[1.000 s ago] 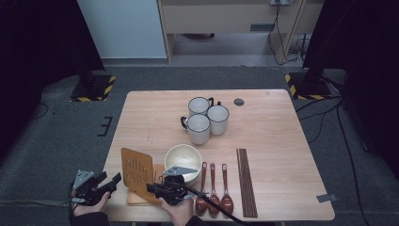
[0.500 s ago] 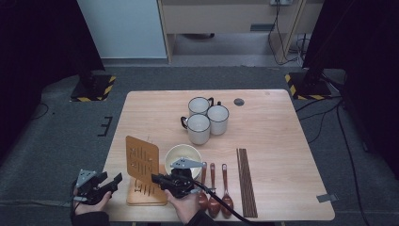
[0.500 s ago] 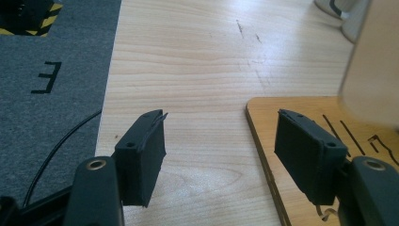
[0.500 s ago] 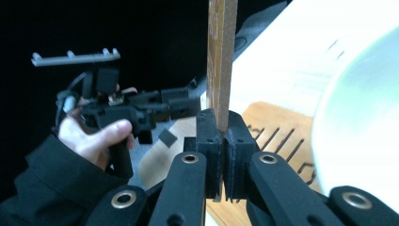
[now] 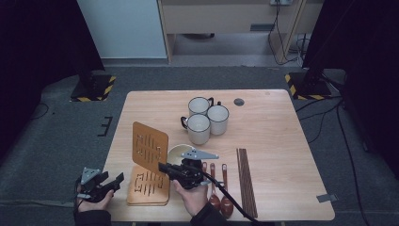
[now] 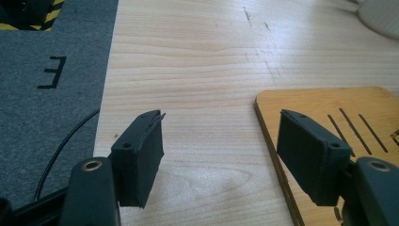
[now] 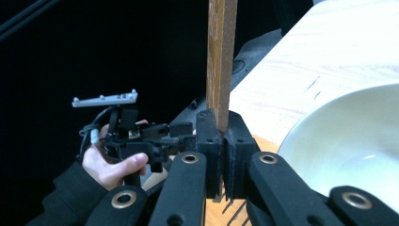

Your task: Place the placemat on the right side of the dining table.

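Observation:
My right gripper point(image 5: 163, 166) is shut on the lower edge of a slotted wooden board point(image 5: 149, 145) and holds it upright above the table. In the right gripper view the board point(image 7: 219, 66) rises edge-on from the closed jaws of that gripper point(image 7: 221, 123). A second, matching board point(image 5: 148, 187) lies flat near the front edge. My left gripper point(image 5: 115, 180) hovers at the table's front left corner. Its jaws have just opened a little further, and between them my left gripper point(image 6: 221, 122) has only bare tabletop. The flat board's edge point(image 6: 329, 106) lies by the right jaw.
A white bowl point(image 5: 175, 151) sits just behind my right gripper. Three white mugs point(image 5: 207, 117) cluster at the table's middle. Three wooden spoons point(image 5: 219, 189) and dark chopsticks point(image 5: 247, 181) lie at the front right. A small dark disc point(image 5: 239, 101) lies at the back.
My right gripper has risen and carried the upper board up off the flat one, standing it more upright. The left hand has barely moved.

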A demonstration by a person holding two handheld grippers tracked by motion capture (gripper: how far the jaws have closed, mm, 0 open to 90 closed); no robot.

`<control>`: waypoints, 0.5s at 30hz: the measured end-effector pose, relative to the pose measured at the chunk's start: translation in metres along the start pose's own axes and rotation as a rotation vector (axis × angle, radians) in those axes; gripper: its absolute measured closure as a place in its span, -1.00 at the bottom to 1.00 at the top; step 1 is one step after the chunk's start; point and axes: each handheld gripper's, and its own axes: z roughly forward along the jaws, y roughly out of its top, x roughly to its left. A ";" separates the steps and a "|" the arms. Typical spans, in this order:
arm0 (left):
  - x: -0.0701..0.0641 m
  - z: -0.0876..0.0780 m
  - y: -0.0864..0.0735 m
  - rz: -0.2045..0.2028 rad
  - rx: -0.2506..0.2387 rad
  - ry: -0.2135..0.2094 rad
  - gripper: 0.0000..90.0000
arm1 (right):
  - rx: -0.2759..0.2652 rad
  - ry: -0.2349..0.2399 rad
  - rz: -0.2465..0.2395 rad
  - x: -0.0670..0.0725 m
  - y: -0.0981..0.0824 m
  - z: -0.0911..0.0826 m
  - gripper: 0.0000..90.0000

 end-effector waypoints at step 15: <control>-0.004 0.012 0.007 -0.003 0.010 0.029 -0.39 | -0.039 0.004 -0.005 -0.007 0.026 -0.019 0.94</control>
